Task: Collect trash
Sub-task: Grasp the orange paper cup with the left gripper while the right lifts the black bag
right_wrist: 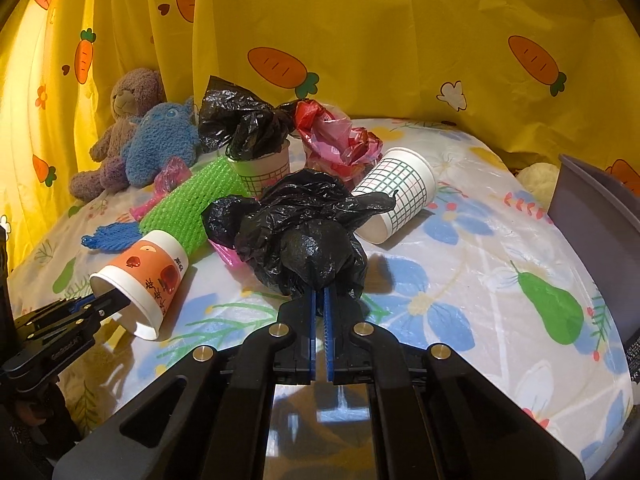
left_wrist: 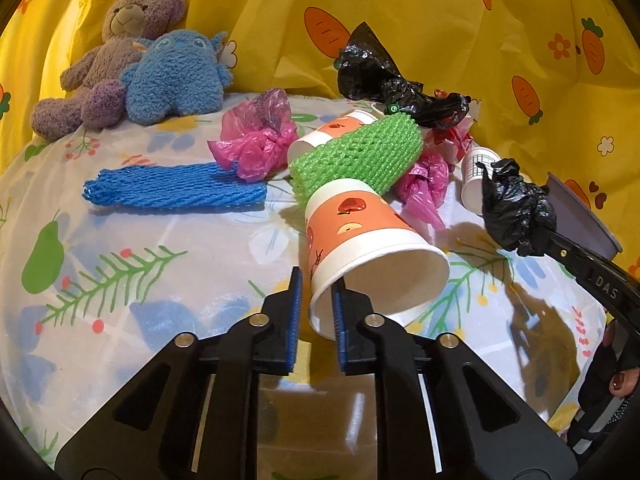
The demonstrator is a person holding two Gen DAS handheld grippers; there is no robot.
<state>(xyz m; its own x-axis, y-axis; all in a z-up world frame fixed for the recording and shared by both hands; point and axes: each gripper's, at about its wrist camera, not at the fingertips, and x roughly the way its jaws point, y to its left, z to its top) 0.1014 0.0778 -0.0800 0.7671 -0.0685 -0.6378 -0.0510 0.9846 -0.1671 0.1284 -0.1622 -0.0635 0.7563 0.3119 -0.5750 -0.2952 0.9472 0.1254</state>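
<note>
Mid-pickup, the left gripper [left_wrist: 316, 312] pinches the rim of the orange cup [left_wrist: 360, 240] and the right gripper [right_wrist: 320, 308] is clamped on a black bag [right_wrist: 304, 232]; next, both likely go to the grey bin [right_wrist: 600, 200] at three o'clock.

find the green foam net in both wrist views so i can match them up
Left wrist view: the green foam net lies right of centre, behind the orange cup.
Right wrist view: the same net lies left of centre, again behind the orange cup.
Shared landmark: the blue plush toy at the back beside the brown bear.
</note>
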